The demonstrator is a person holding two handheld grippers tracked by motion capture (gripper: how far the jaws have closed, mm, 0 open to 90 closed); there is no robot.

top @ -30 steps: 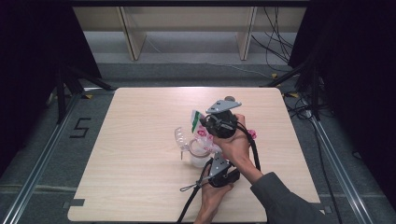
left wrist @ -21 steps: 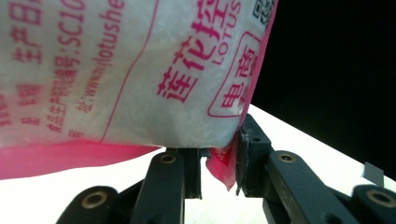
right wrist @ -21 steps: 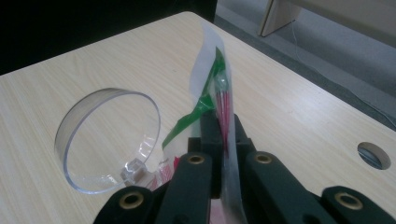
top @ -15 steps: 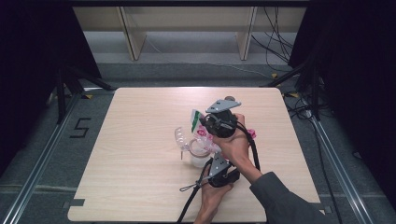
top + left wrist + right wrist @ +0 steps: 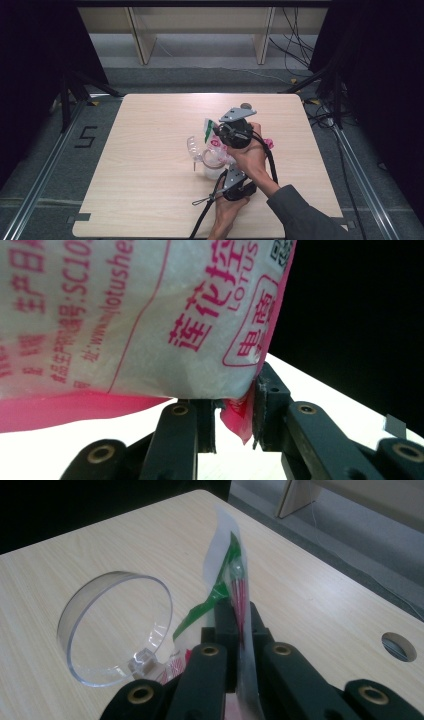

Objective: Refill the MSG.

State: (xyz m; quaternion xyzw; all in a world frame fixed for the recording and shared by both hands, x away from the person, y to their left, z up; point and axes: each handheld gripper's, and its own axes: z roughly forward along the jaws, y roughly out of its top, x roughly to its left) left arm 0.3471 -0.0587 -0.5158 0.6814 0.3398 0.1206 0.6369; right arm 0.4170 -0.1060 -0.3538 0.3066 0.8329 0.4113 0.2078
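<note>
A white bag [image 5: 125, 315] with pink print and a pink bottom edge hangs over the mouth of a clear jar [image 5: 212, 162] near the table's middle. Its green and white top [image 5: 227, 565] stands upright in my right gripper [image 5: 235, 610], which is shut on it. My left gripper [image 5: 235, 415] is closed on the bag's pink lower corner. In the high view the right gripper [image 5: 216, 132] lies farther from the person and the left gripper [image 5: 229, 171] nearer, both beside the jar. The jar's clear round lid [image 5: 117, 625] stands hinged open to the left.
The wooden table [image 5: 150, 200] has a small round hole [image 5: 398, 646] near its far edge. Black cables [image 5: 205, 220] trail off the near edge. Pale shelf legs [image 5: 140, 40] stand behind the table, and dark frames flank it.
</note>
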